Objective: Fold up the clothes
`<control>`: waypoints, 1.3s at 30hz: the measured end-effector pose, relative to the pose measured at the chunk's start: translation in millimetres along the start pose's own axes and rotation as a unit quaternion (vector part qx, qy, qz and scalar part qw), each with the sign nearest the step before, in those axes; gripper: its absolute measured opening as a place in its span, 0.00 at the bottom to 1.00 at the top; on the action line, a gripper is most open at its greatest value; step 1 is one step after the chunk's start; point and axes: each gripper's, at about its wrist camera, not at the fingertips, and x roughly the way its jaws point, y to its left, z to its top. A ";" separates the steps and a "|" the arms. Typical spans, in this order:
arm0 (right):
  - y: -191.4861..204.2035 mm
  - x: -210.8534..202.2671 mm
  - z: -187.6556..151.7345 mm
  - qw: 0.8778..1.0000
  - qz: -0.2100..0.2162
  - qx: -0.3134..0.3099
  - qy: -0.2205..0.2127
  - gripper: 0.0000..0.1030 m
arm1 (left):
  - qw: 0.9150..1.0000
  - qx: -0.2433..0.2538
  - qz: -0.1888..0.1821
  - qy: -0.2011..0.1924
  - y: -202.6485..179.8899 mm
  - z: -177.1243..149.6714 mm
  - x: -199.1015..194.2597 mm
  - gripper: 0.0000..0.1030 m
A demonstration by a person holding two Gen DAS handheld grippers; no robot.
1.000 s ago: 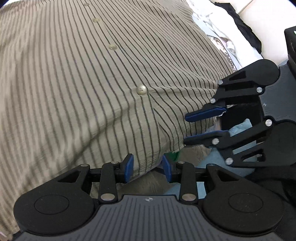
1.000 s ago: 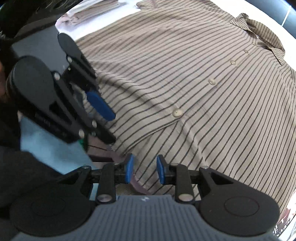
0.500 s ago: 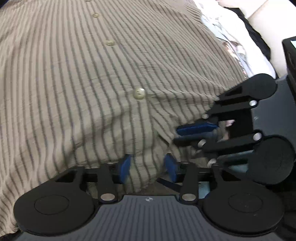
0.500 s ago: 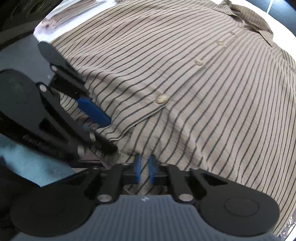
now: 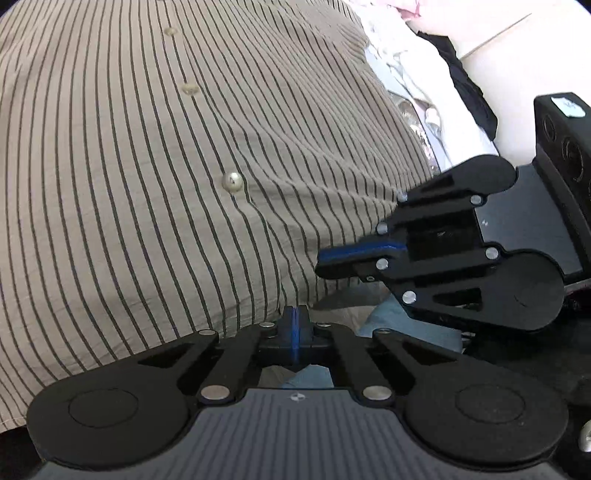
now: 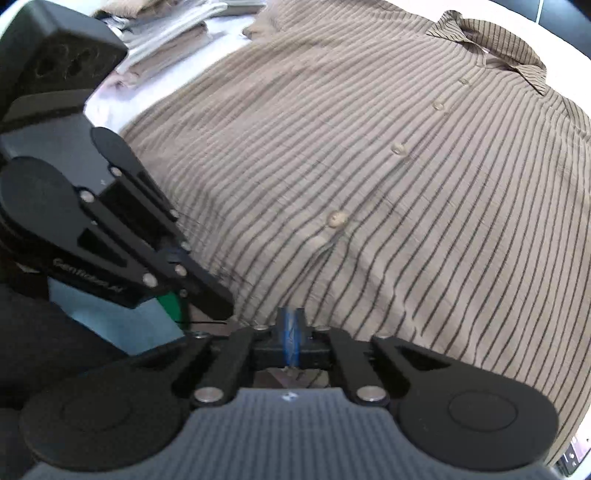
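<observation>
The striped shirt (image 6: 369,192) lies spread out and buttoned, front side up, on a white surface that I take for a bench (image 6: 107,107), with its collar (image 6: 491,48) at the far end and its lower hem at the near edge, close to the person. Both tools are at this hem, near each other. The left tool (image 5: 294,325) has its blue pads pressed together, and the hem of the shirt reaches them, so it seems to pinch the cloth there. The right tool (image 6: 290,328) is closed in the same way on the hem, a little to the side of the row of buttons (image 6: 337,218). The shirt itself shows no fold: the body is flat and at full length, only with small wrinkles near the two grips. So, in my judgement, for this shirt the folding is at the stage of gripping the hem, and all the folds are left to make. Behind the shirt, a pile of folded clothes (image 6: 166,33) is on one side, and loose white and dark garments (image 5: 424,74) are on the other side.
</observation>
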 end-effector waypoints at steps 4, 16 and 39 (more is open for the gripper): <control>2.9 14.2 -0.2 1.000 -0.018 -0.011 0.006 0.38 | 1.000 -0.002 0.020 -0.001 4.1 0.7 1.9 0.00; 7.6 28.5 -0.7 0.999 -0.030 -0.040 0.022 0.01 | 0.997 -0.044 0.059 -0.019 32.8 -3.8 -26.1 0.10; -65.5 -18.5 58.1 0.995 -0.095 0.002 -0.012 0.57 | 0.936 -0.165 0.260 -0.170 218.2 94.8 -197.3 0.27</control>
